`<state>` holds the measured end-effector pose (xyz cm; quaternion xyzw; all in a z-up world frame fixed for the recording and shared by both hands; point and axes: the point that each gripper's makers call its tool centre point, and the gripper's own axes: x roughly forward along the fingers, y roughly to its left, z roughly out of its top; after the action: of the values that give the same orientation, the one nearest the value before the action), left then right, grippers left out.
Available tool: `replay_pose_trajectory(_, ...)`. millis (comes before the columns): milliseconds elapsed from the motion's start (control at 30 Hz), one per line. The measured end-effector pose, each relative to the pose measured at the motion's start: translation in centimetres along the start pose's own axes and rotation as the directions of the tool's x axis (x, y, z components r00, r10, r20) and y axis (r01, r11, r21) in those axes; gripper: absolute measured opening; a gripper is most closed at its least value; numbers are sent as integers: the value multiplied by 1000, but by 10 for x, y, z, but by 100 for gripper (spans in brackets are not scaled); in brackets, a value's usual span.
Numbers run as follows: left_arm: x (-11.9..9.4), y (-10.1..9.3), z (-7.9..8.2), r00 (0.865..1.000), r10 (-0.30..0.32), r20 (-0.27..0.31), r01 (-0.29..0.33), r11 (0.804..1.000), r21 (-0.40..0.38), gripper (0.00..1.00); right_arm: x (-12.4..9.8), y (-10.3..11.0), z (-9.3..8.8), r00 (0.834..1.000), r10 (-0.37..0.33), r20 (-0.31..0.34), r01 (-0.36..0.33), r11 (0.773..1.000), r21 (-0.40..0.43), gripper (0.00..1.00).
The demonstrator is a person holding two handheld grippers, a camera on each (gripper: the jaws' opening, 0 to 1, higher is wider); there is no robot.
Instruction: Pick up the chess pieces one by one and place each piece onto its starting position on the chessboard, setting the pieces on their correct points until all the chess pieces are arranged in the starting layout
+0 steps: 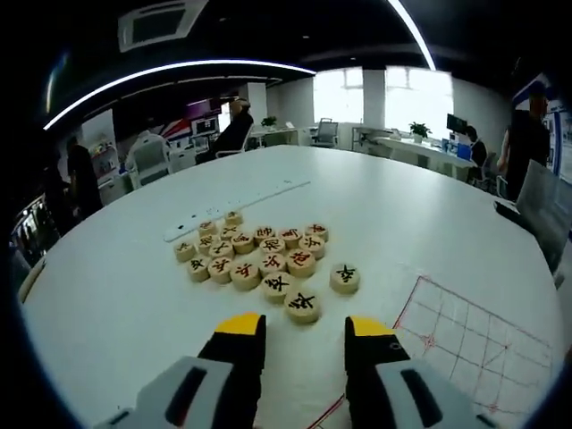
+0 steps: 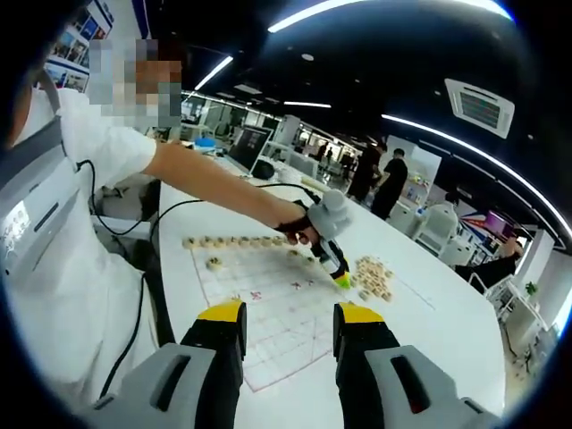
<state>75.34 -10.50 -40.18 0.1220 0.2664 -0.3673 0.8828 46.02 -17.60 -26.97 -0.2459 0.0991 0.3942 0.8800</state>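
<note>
Several round wooden chess pieces [image 1: 259, 255] with red or black characters lie clustered on the white table [image 1: 402, 206]. My left gripper [image 1: 306, 325] stands open just short of the nearest piece [image 1: 302, 305], nothing between its yellow-tipped fingers. One piece [image 1: 345, 278] sits apart to the right of the cluster. The red-lined paper chessboard [image 1: 474, 344] lies at lower right. In the right gripper view my right gripper [image 2: 290, 313] is open and empty over the chessboard [image 2: 268, 308]. A row of pieces [image 2: 234, 240] lines the board's far edge, one piece [image 2: 214, 264] stands in front of it, and the cluster [image 2: 374, 275] lies beyond.
A person's arm [image 2: 214, 183] holds the left gripper [image 2: 342, 281] out over the board's far side; cables [image 2: 152, 268] trail across the table. A long white strip [image 1: 234, 211] lies behind the cluster. Office desks, chairs and people stand in the background.
</note>
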Motion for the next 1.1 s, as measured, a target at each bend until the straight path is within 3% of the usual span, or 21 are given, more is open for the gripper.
replay_pose_trajectory(200,3,-2,2,1000,5,16,-5,1000,2,19,0,1,1,1000,1,4,-1,1000,-1,40)
replay_pose_trajectory(467,-3,-1,6,1000,-7,27,6,1000,11,17,1,1,2,1000,2,5,-2,1000,-1,40)
replay_pose_trajectory(500,-7,-2,8,999,-10,32,10,1000,12,5,1,1,1,1000,1,5,-1,1000,1,40)
replay_pose_trajectory(533,-13,6,10,999,36,36,-36,999,-19,3,1,1,1,1000,0,5,0,1000,1,40)
replay_pose_trajectory(567,-16,1,13,999,2,47,-2,1000,-2,4,1,0,1,1000,-1,4,1,1000,2,40)
replay_pose_trajectory(700,-26,-2,11,999,-5,42,3,1000,29,4,3,0,1,1000,-2,2,2,1000,0,40)
replay_pose_trajectory(767,-27,-5,11,999,-18,42,16,999,39,11,3,2,4,1000,2,6,-2,1000,-4,40)
replay_pose_trajectory(867,-17,-9,16,998,-28,57,27,999,26,26,2,5,5,1000,4,6,-4,1000,-11,40)
replay_pose_trajectory(1033,2,-12,11,999,-19,32,17,999,43,29,2,3,2,1000,2,-1,-2,1000,-7,40)
replay_pose_trajectory(1100,7,-7,8,1000,11,21,-12,999,52,30,1,1,0,1000,-1,-1,1,1000,-2,40)
